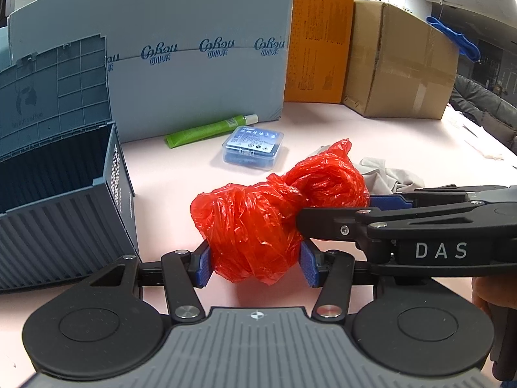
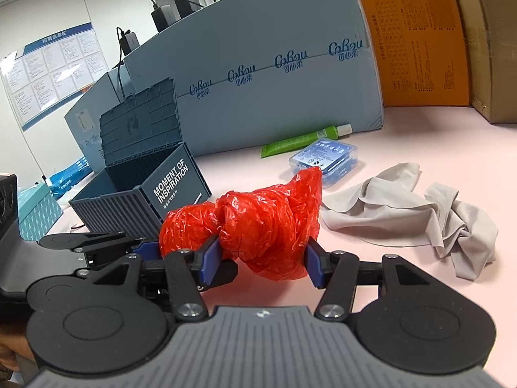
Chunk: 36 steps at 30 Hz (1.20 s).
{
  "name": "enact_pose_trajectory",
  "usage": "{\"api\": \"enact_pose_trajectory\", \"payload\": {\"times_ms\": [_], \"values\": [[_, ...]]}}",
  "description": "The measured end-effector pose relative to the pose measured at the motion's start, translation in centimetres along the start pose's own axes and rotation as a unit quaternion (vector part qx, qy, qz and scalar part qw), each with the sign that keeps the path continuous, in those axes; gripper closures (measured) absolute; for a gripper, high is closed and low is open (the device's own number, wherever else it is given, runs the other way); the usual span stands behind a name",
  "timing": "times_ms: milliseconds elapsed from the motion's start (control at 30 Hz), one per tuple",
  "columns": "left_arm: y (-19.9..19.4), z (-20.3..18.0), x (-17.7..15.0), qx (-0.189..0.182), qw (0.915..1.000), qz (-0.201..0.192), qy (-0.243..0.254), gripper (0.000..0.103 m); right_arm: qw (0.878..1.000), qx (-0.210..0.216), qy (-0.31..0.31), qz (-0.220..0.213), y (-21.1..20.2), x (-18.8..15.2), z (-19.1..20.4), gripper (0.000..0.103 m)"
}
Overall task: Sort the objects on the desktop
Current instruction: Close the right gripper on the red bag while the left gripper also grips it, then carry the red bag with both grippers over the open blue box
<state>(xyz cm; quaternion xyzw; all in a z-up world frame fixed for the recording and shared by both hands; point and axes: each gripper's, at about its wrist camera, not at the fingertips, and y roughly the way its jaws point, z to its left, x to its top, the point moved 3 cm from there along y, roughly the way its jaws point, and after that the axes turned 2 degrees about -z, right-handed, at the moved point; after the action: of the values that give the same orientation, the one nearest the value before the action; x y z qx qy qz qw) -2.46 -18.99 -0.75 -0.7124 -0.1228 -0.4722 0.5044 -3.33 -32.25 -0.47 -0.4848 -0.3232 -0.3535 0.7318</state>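
Left wrist view shows the red bag [image 1: 278,213], a crumpled plastic bundle, held between both grippers above the pink table [image 1: 181,174]. The left gripper [image 1: 255,263] is about half open, its blue pads pressing the near, fatter lobe from either side. The right gripper [image 1: 339,208] comes in from the right of that view and, in its own camera, clamps the other lobe [image 2: 265,260] at about the same width; 1 pad sits in the waist between the 2 lobes.

The bag's long axis runs from the near-left lobe up to a loose pointed tip [image 1: 342,145] at the far right, roughly across the table and aimed toward the clear case [image 1: 253,148].

The step in hand looks like gathering and lifting the bag to carry it to the open blue bin [image 1: 58,200], which stands just left of it with its lid up. The next move probably calls for both hands to travel left together, keeping their spacing so the thin film neither stretches nor slips, then clearing the bin's near wall before letting go.

Farther out lie a green tube [image 1: 206,129] and a grey cloth [image 2: 404,207], not yet sorted.
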Motion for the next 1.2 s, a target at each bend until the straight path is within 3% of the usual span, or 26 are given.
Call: {"api": "enact_pose_trajectory", "payload": {"times_ms": [567, 1200], "values": [[-1.8, 2.0, 3.3, -0.003, 0.9990, -0.044, -0.010, 0.055, 0.999, -0.013, -0.017, -0.033, -0.4, 3.7, 2.6, 0.046], [-3.9, 7.6, 4.8, 0.034, 0.9940, -0.091, -0.051, 0.055, 0.997, 0.019, -0.063, -0.047, 3.0, 6.8, 7.7, 0.045]]}}
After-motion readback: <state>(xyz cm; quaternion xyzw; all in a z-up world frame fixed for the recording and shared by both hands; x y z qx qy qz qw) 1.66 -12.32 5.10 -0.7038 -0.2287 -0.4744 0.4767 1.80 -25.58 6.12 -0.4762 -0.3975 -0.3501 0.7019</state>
